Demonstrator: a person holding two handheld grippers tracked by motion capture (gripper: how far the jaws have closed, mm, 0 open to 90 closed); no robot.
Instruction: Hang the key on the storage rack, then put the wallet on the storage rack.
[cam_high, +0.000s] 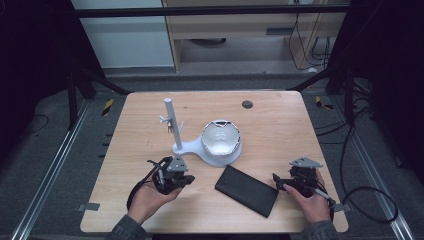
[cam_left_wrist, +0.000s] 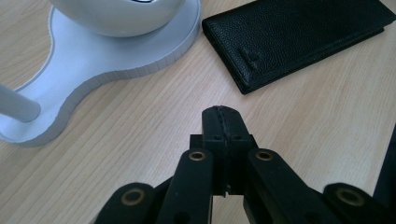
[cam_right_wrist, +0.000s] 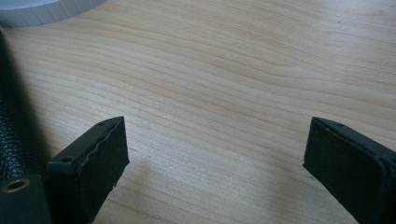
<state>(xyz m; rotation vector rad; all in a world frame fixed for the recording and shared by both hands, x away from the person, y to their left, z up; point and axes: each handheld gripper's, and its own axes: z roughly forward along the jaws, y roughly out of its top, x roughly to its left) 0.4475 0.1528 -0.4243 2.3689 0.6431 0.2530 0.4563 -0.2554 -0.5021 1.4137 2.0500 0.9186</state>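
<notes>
In the high view, a flat black leather wallet (cam_high: 246, 190) lies on the light wooden table (cam_high: 280, 125), near the front edge and between the two hands. The left gripper (cam_high: 189, 179) rests low over the table just left of the wallet, apart from it; the right gripper (cam_high: 275, 181) sits just off the wallet's right end. Behind the wallet stands a white plastic stand (cam_high: 187, 146) with an upright post, carrying a white bowl-shaped shell (cam_high: 220, 138). In the left gripper view, the left gripper (cam_left_wrist: 219, 116) has both jaws pressed together with nothing between them, above bare wood; the wallet (cam_left_wrist: 299, 35) lies ahead to the right, the stand's base (cam_left_wrist: 93, 70) ahead to the left. In the right gripper view, the right gripper (cam_right_wrist: 215, 144) has its jaws spread wide over bare wood, grasping nothing; the wallet's grained edge (cam_right_wrist: 14, 135) lies just beside one jaw.
</notes>
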